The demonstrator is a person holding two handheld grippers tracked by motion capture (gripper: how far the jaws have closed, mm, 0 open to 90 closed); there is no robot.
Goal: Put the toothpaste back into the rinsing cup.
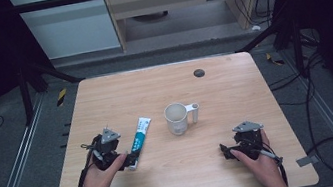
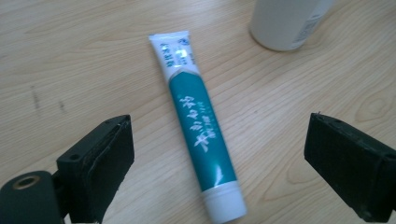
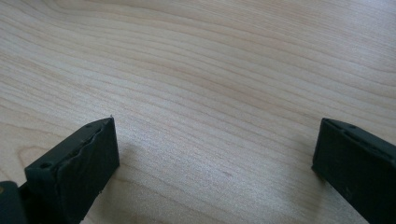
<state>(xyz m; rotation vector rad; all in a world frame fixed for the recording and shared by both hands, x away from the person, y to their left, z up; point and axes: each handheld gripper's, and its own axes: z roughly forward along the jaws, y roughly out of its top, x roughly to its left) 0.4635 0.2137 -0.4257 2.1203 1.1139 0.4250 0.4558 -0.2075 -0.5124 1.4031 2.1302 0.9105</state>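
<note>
A teal and white toothpaste tube (image 1: 139, 134) (image 2: 198, 126) lies flat on the wooden table (image 1: 233, 83), its white cap toward me. My left gripper (image 1: 127, 161) (image 2: 219, 163) is open, its jaws standing either side of the tube's cap end without touching it. A white cup (image 1: 177, 118) (image 2: 285, 21) with a side handle stands upright near the table's middle, beyond the tube. My right gripper (image 1: 225, 151) (image 3: 215, 158) is open low over bare wood at the front right, nothing between its jaws.
A small dark round disc (image 1: 199, 73) sits in the tabletop near the far edge. Cables and black frame legs surround the table on the floor. Bare wood lies between the two grippers.
</note>
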